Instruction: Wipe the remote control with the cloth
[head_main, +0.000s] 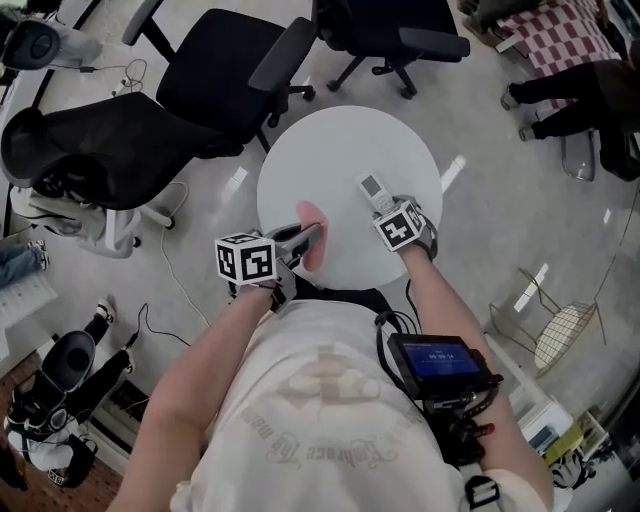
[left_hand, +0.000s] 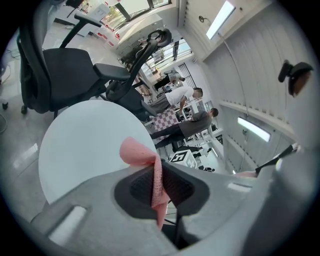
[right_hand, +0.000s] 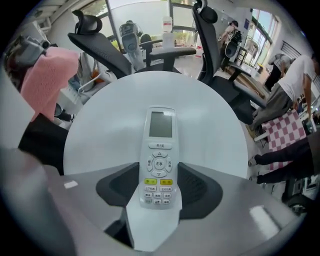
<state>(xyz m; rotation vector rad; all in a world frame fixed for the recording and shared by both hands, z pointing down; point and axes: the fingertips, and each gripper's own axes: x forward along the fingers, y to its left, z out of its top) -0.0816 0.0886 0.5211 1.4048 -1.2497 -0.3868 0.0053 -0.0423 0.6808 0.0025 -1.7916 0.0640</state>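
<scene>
A white remote control (right_hand: 159, 159) with a small screen and yellow buttons is held by its lower end in my right gripper (right_hand: 159, 192), above the round white table (right_hand: 210, 130). In the head view the remote control (head_main: 373, 191) points away over the table (head_main: 330, 160), with the right gripper (head_main: 388, 210) behind it. My left gripper (left_hand: 157, 187) is shut on a pink cloth (left_hand: 145, 160), which hangs folded between its jaws. The cloth (head_main: 312, 228) shows left of the remote in the head view, at the left gripper (head_main: 305, 240). The cloth (right_hand: 45, 80) also appears at the right gripper view's left.
Black office chairs (head_main: 200, 80) stand beyond the table on the grey floor. A wire stool (head_main: 560, 330) is at the right. People (left_hand: 187, 107) stand in the far background. A device with a blue screen (head_main: 440, 362) hangs at the person's waist.
</scene>
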